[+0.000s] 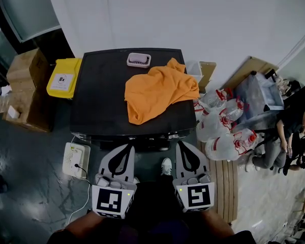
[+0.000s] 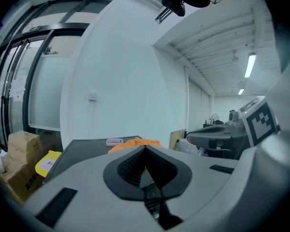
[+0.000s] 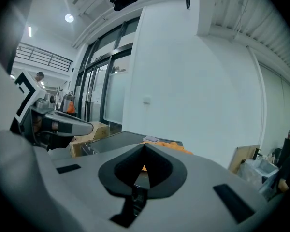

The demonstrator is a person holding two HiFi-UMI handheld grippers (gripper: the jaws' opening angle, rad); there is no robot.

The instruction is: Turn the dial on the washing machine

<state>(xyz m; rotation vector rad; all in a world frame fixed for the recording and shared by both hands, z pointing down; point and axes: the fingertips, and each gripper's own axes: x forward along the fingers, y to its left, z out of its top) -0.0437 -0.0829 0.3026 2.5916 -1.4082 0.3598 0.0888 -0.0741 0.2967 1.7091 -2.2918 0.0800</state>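
Nearest, both tools are held low in front of the person. The left gripper (image 2: 145, 149) has its jaws together with nothing between them, and so does the right gripper (image 3: 144, 148). Both point toward the near edge of the washing machine (image 1: 101, 103).

The dial cannot be picked out. It probably sits on the narrow control strip (image 1: 174, 135) along that near edge, which faces forward and is seen almost edge-on from the head. A washer dial is likely a stiff, smooth plastic knob that clicks through stops. It should be taken across its rim with the pads squarely on opposite sides, firmly enough not to slip, so the jaws would have to part first.

The floor between the person and the machine is mostly free, apart from a white shoe (image 1: 166, 165). A white power strip (image 1: 76, 160) with its cable lies near left. Filled plastic bags (image 1: 223, 133) crowd the near right corner, so swinging wide to the right looks tight.

Farther off, an orange cloth (image 1: 160, 90) lies on the right half of the lid, well apart from the strip. A small white tray (image 1: 139, 60) sits at the far edge, and a yellow bin (image 1: 63, 78) and cardboard boxes (image 1: 28, 67) stand to the left.
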